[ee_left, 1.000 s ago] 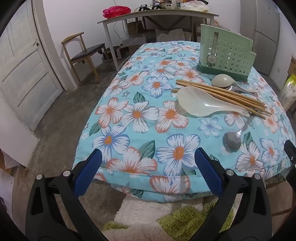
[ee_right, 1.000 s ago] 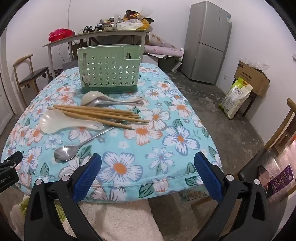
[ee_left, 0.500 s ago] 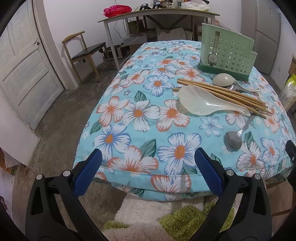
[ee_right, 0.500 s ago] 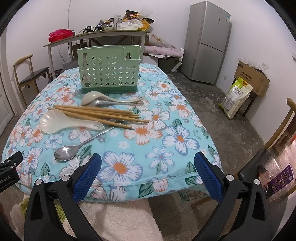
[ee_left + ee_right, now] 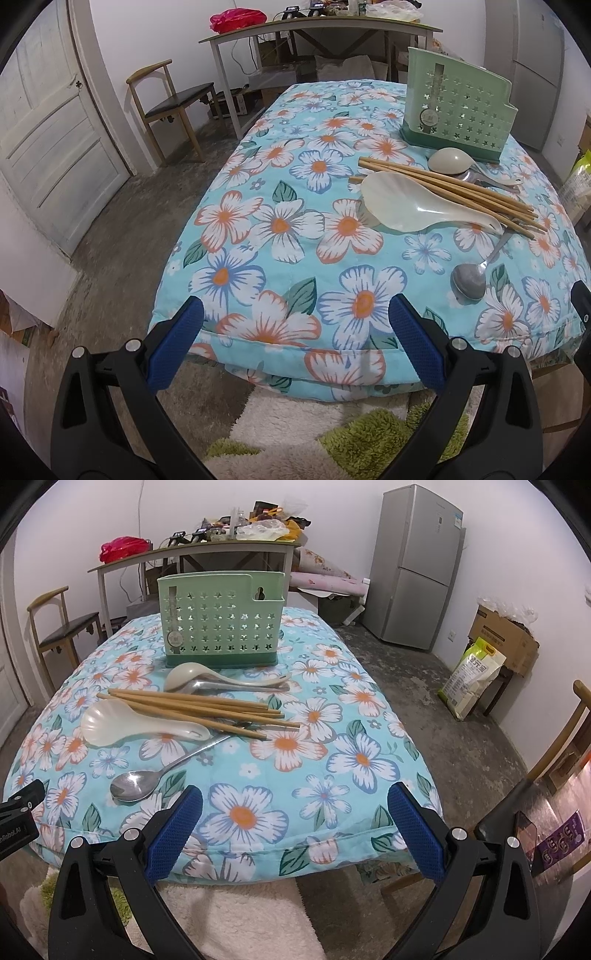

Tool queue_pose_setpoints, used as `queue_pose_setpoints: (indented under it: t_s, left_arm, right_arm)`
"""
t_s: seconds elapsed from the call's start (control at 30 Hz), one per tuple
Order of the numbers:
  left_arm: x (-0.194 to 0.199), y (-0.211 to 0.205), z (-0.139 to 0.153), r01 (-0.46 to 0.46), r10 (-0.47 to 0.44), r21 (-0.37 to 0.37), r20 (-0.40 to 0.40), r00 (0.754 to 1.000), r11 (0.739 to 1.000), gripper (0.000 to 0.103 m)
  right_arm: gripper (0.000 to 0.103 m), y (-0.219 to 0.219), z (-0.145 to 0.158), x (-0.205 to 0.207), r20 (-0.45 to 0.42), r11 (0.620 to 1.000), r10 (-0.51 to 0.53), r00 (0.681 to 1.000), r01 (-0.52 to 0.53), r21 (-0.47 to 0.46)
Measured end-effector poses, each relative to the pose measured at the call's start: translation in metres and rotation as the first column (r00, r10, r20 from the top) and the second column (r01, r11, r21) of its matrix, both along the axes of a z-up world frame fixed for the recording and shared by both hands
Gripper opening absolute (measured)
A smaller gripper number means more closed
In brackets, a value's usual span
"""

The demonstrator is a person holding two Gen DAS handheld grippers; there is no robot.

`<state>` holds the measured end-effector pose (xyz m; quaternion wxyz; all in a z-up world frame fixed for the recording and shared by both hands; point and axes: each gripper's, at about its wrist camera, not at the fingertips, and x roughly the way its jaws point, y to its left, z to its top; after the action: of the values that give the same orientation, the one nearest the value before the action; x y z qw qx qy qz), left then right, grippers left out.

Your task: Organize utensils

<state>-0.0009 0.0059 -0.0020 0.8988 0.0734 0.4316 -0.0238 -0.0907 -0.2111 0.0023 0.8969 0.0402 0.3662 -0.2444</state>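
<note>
Nothing picked yet. Metal spoon [image 5: 135, 785] lies just ahead-left of our right tongs [image 5: 294, 829], handle running away up-right under the chopsticks [image 5: 199, 709]; right is nearer than left tongs [image 5: 295, 339]. Both tongs spread wide, empty. Green holder [image 5: 221, 624] stands beyond the pile. Floral-covered bench [image 5: 332, 760], concrete floor, fridge [image 5: 417, 565] behind.
</note>
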Motion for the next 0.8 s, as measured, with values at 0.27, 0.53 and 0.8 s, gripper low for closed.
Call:
queue_pose_setpoints:
  t_s: [0.27, 0.53, 0.8]
  left_arm:
    - [0.0002, 0.0009, -0.0005, -0.001, 0.001, 0.0, -0.002, 1.0, 1.0, 0.096]
    - [0.001, 0.0028, -0.0014, -0.002, 0.002, 0.0, -0.003, 1.0, 1.0, 0.096]
    - [0.0024, 0.0061, -0.0039, -0.003, 0.003, 0.002, -0.006, 1.0, 1.0, 0.096]
  right_arm:
    - [0.098, 0.001, -0.0004, 0.0022, -0.003, 1.0, 0.002, 1.0, -0.002, 0.0]
    - [0.098, 0.0028, -0.0015, 0.0039, -0.004, 1.0, 0.006, 1.0, -0.006, -0.001]
    - [0.098, 0.0025, -0.0009, 0.0035, -0.005, 1.0, 0.007, 1.0, -0.007, 0.0]
